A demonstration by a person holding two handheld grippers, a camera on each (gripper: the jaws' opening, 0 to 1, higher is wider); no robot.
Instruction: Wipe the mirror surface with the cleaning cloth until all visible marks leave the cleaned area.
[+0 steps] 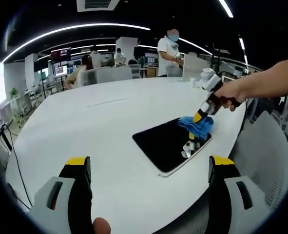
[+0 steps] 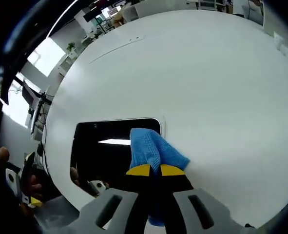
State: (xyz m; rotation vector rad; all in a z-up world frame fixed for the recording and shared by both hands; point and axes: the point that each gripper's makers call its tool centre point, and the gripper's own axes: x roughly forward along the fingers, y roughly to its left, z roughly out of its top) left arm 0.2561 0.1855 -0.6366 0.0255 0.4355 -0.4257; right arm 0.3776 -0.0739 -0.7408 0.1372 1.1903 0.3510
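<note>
The mirror lies flat on the white worktop, toward its right, near edge, dark and reflecting a ceiling light. The blue cleaning cloth rests on the mirror's far right corner, bunched and clenched in the right claw, whose yellow-tipped jaws stand closed together on the fabric. In the left gripper view that claw points steeply down at the glass, a hand gripping its handle with the forearm reaching in from the right. The wiping step looks under way; the next move probably calls for dragging the cloth across the rest of the glass while keeping it pressed flat. The left claw hangs released over the near worktop, jaws wide apart, grasping nothing.
</note>
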